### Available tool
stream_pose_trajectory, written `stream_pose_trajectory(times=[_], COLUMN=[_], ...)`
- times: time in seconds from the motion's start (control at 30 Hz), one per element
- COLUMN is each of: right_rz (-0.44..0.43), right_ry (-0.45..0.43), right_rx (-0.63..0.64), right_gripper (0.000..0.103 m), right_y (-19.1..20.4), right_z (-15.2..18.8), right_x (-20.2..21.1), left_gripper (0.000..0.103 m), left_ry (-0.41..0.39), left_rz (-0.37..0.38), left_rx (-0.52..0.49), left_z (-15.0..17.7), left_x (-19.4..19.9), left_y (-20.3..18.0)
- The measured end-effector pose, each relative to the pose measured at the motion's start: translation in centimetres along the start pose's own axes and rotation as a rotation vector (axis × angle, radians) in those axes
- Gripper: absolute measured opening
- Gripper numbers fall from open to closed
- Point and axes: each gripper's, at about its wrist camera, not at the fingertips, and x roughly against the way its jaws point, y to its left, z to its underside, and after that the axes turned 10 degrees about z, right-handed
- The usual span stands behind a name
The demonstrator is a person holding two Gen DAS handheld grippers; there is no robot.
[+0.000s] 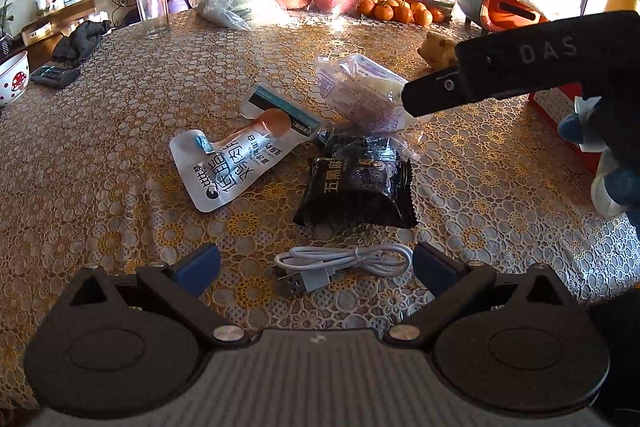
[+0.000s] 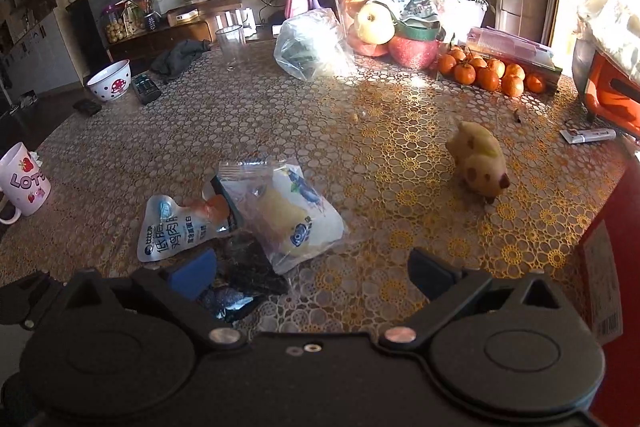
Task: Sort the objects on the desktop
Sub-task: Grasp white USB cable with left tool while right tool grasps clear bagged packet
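My left gripper (image 1: pixel 316 265) is open, low over the table, with a coiled white USB cable (image 1: pixel 344 263) lying between its fingertips. Beyond it lie a black snack packet (image 1: pixel 356 193), a white pouch with Chinese print (image 1: pixel 236 163) and a clear bag with a yellowish bun (image 1: pixel 360 93). My right gripper (image 2: pixel 312 273) is open and empty above the lace tablecloth (image 2: pixel 400 147); the clear bag (image 2: pixel 284 217), the white pouch (image 2: pixel 180 227) and a black packet (image 2: pixel 248 267) lie by its left finger. The right gripper's body (image 1: pixel 512 67) shows in the left wrist view, above the clear bag.
A spotted toy pig (image 2: pixel 480 163) stands to the right. At the back are a fruit bowl (image 2: pixel 392 23), tangerines (image 2: pixel 488 71), a plastic bag (image 2: pixel 308 47), a glass (image 2: pixel 231 45), a mushroom bowl (image 2: pixel 110 81), a remote (image 2: pixel 146 89). A mug (image 2: pixel 24 183) stands far left. A red box (image 1: pixel 560 111) sits at right.
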Motion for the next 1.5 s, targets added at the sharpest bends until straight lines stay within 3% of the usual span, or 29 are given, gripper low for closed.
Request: stream_pose_trajectory(times=[0.77, 1.07, 1.2, 1.5], right_rz=[-0.013, -0.013, -0.004, 0.053], right_ry=[0.024, 0.054, 0.066, 0.064], right_rx=[0.07, 0.066, 0.058, 0.047], right_gripper=[0.101, 0.083, 0.069, 0.058], right_y=[0.7, 0.7, 0.7, 0.8], right_z=[-2.3, -2.3, -2.2, -2.2], right_x=[-5.8, -7.1, -7.3, -6.9], left_gripper=[0.103, 0.102, 0.095, 0.084], left_ry=[-0.003, -0.009, -0.011, -0.009], left_rz=[-0.047, -0.056, -0.07, -0.081], left_rx=[-0.003, 0.006, 0.025, 0.036], left_z=[0.3, 0.4, 0.3, 0.2], left_x=[-1.8, -1.6, -1.4, -1.1], left_y=[-2.0, -2.1, -2.0, -2.1])
